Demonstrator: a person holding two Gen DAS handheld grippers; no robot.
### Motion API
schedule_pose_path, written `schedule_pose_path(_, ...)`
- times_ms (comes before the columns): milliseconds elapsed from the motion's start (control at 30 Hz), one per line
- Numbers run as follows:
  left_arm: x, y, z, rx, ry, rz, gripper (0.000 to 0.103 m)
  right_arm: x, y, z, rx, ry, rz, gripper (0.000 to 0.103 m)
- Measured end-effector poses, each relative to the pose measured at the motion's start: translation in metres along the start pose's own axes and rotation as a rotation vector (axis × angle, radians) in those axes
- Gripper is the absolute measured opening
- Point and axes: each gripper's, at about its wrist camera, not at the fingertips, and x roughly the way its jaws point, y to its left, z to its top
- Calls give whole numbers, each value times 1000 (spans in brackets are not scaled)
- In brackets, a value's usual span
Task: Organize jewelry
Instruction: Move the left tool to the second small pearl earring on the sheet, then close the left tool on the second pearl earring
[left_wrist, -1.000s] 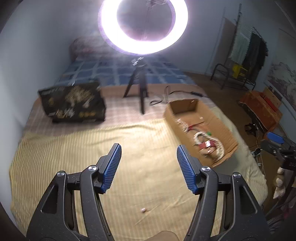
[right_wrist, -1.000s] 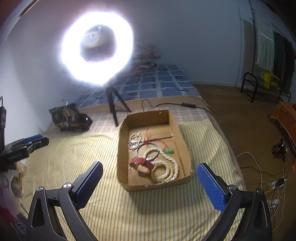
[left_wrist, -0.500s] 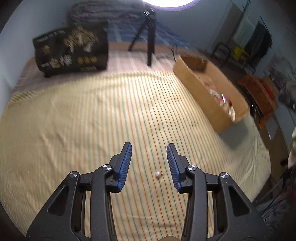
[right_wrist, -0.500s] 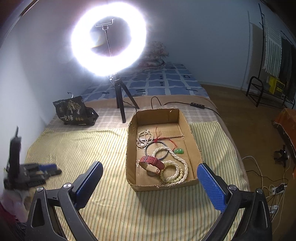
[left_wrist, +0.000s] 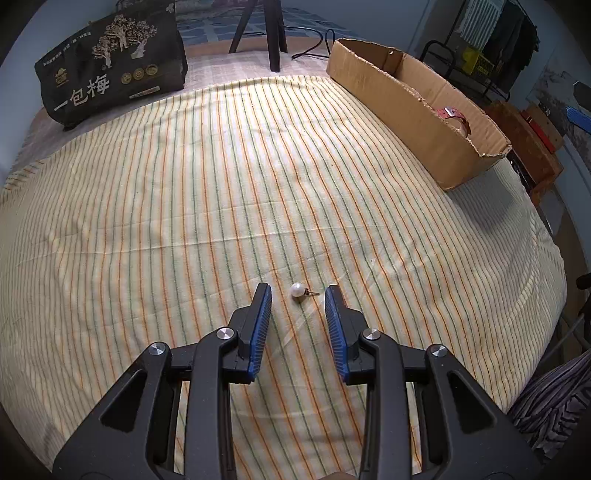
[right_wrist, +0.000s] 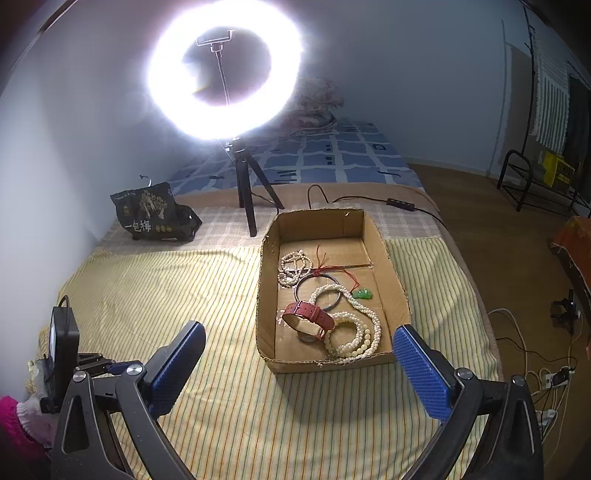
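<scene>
Left hand-held gripper (left_wrist: 297, 291): two matte black plastic arms with triangular cut-outs, silver round screw heads at pivots, blue ribbed rubber pads (left_wrist: 260, 325) on inner faces of fingers. Fine speckle on black plastic.

Right hand-held gripper (right_wrist: 299, 354): same black frame, triangular cut-outs, silver screws, blue pads (right_wrist: 424, 373) with fine dotted grid texture.

Striped dark-and-grey fabric (left_wrist: 554, 402) at lower right edge of left wrist view. Pink knit sleeve with pale cuff (right_wrist: 22, 421) at lower left of right wrist view.
</scene>
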Motion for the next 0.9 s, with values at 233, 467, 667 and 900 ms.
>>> schedule_pose_path(233, 11, -10, 4, 43, 8, 21, 23, 2, 2, -2, -3, 16, 10, 103)
schedule_pose_path(467, 18, -13, 2, 80, 3, 53, 23, 3, 5, -2, -2, 26, 29, 103)
schedule_pose_path(667, 17, -17, 1, 112, -8, 79, 16, 5, 6, -3, 2, 34, 36, 103)
schedule_pose_path(900, 14, -19, -2, 121, -18, 93, 16, 6, 7, -3, -1, 34, 34, 103)
